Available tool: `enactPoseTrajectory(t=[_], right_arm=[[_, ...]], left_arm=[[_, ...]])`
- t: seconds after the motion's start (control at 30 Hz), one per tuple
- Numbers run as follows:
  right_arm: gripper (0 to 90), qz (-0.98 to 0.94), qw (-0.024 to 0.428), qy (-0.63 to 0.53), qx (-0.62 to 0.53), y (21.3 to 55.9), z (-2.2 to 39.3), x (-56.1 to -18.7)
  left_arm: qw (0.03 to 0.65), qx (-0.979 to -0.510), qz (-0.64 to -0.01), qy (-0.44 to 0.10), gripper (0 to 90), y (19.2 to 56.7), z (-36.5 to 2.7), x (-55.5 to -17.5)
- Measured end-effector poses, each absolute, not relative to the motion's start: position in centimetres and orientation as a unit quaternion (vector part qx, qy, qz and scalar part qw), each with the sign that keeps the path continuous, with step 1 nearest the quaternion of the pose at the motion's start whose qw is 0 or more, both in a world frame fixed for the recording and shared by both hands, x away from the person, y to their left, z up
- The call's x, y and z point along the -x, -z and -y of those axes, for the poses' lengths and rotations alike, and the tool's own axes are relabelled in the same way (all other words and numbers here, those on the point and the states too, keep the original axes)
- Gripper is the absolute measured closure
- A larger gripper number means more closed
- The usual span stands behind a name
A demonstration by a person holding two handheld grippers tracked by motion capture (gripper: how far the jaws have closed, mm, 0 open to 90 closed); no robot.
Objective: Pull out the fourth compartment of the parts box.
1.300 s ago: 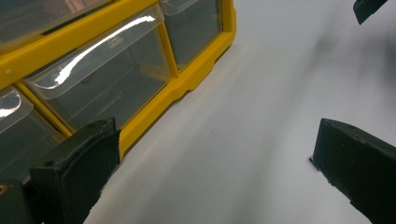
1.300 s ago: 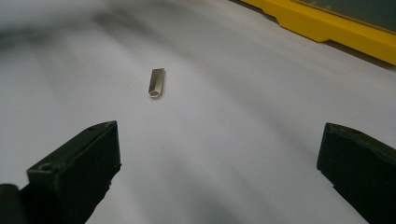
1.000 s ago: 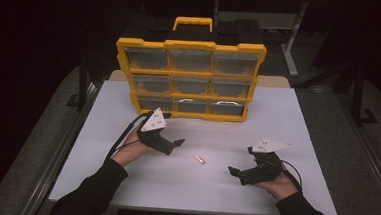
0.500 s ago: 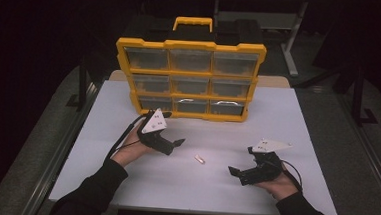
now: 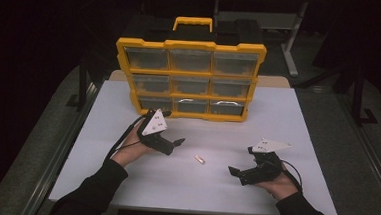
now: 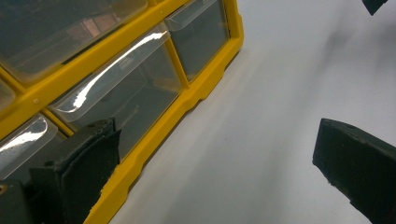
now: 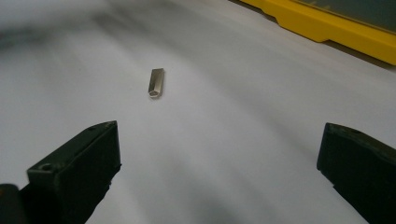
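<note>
Metal piece [image 5: 199, 159] alone between both spread claws, yellow drawer organizer [image 5: 190, 46] behind.

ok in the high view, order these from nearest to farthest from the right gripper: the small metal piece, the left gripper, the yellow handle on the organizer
1. The small metal piece, lying on the white table just to the left of the right gripper.
2. The left gripper, farther left, beyond the piece.
3. The yellow handle, at the top of the organizer at the table's far edge.
</note>
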State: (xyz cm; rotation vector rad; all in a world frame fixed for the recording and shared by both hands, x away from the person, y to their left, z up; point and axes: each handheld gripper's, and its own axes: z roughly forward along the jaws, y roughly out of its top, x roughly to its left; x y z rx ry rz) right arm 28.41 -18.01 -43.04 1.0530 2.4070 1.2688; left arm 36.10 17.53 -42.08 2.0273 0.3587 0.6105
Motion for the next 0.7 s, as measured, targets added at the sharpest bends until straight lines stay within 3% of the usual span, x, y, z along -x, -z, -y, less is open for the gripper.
enactPoseTrajectory(t=[0.7], right_arm=[[0.0,-0.820,0.112,-0.432,-0.359,42.99,18.05,-28.33]], left_arm=[[0.463,-0.828,-0.124,-0.291,0.3,42.11,-17.42,-35.69]])
